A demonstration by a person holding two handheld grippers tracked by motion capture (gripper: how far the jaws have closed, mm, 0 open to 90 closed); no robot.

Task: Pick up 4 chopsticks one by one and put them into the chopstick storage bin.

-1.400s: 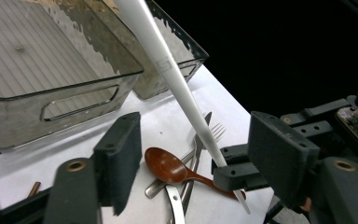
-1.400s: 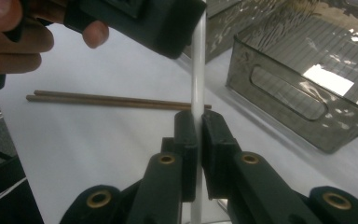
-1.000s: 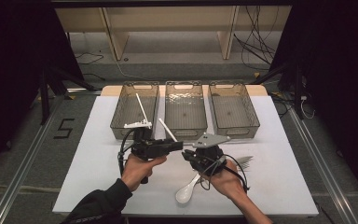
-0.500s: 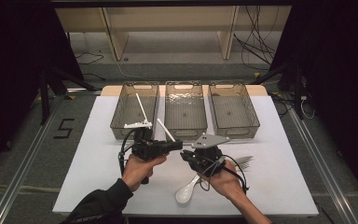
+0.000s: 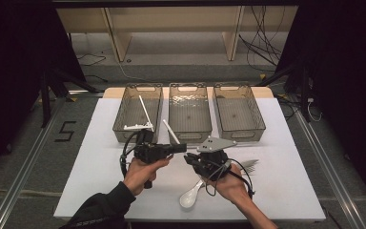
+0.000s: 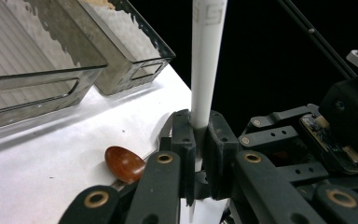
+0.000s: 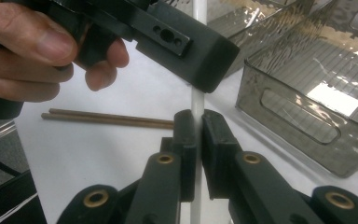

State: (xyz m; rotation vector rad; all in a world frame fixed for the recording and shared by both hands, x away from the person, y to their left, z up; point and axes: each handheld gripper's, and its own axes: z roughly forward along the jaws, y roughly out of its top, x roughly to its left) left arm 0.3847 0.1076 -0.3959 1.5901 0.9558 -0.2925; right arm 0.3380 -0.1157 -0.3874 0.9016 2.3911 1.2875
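White table (image 5: 100, 157), stick (image 5: 170, 130) half-hidden by claws

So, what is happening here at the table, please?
A person holds one pair of tongs in each hand above the white table. Both the left tongs and the right tongs are shut on the same thin white stick, and the left jaws have just been closing on it. Three clear bins stand behind. A white spoon, brown chopsticks and a brown spoon lie on the table.
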